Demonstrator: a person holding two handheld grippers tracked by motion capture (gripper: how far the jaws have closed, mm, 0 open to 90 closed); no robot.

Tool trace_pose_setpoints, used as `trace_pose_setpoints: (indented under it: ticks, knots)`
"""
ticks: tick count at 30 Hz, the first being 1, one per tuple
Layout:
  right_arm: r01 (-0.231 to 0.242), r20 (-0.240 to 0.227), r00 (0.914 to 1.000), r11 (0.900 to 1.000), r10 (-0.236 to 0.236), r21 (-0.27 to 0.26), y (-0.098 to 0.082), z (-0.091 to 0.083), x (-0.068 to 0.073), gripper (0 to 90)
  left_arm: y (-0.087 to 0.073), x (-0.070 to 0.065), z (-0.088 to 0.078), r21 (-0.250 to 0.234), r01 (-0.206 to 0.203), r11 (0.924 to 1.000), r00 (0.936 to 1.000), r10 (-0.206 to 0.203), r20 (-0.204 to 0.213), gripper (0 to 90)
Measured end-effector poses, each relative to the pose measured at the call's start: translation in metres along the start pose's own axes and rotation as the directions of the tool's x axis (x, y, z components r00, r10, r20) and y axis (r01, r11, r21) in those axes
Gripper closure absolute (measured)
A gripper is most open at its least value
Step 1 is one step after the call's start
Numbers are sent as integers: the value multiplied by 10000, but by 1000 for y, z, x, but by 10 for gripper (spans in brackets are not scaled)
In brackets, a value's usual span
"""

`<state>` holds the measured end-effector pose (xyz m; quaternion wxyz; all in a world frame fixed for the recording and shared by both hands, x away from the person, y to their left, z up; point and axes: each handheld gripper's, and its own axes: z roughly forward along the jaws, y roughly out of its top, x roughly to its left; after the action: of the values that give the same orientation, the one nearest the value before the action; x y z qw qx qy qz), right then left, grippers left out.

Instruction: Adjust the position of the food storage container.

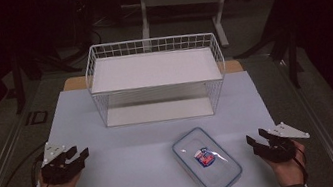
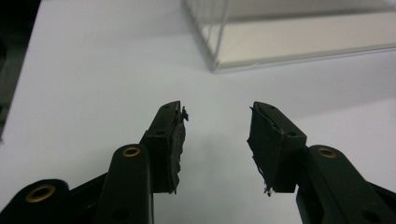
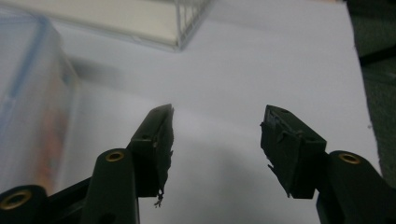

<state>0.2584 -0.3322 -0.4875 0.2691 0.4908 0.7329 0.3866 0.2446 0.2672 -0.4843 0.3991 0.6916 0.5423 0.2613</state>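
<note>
A clear plastic box with a blue-rimmed lid (image 1: 207, 160) lies on the white table mat, front and right of centre, with a small red and blue item inside. A white wire shelf rack (image 1: 156, 77) stands at the back centre. My left gripper (image 1: 78, 154) rests at the front left, held by a hand, jaws apart with nothing between them (image 2: 217, 123). My right gripper (image 1: 256, 137) sits at the front right, just right of the box, jaws also apart and empty (image 3: 217, 126). The box's blurred side (image 3: 32, 102) shows at the left of the right gripper view.
The white mat (image 1: 129, 160) covers the tabletop. Bare mat lies between the two grippers and in front of the rack. The rack's lower corner (image 2: 215, 63) shows ahead of the left gripper. Dark floor and table legs lie beyond the table.
</note>
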Motion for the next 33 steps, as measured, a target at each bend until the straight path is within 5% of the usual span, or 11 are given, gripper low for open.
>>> trace_pose_setpoints:
  ticks: [7, 11, 15, 23, 24, 28, 33]
  knots:
    - [313, -931, 9950, 9974, -372, -642, 7, -18, 12, 519, 1, 2, -4, -295, 79, 9995, 9997, -71, 253, 544]
    - [937, -2012, 9738, 9930, -1063, -712, 8, -17, 18, 610, 1, 3, -4, -332, 119, 9994, 9993, -108, 345, 547]
    - [1405, -2546, 9551, 9882, -1515, -610, 8, -17, 22, 759, 1, 2, -4, -366, 41, 9993, 9993, -27, 366, 544]
    - [1412, -3053, 9396, 9878, -1546, -656, 7, -23, 27, 878, 1, 0, -2, -347, -9, 9994, 9992, 23, 407, 543]
    - [1665, -3423, 9234, 9848, -1736, -502, 4, -26, 33, 894, 0, -2, -1, -278, -87, 9996, 9991, 98, 409, 543]
    - [2229, -4038, 8894, 9745, -2140, -256, -2, -30, 42, 896, 0, -6, 0, -279, -217, 9994, 9989, 229, 408, 543]
    - [3012, -4798, 8346, 9535, -2704, -136, -6, -35, 54, 896, 1, -10, 1, -249, -467, 9986, 9980, 477, 417, 543]
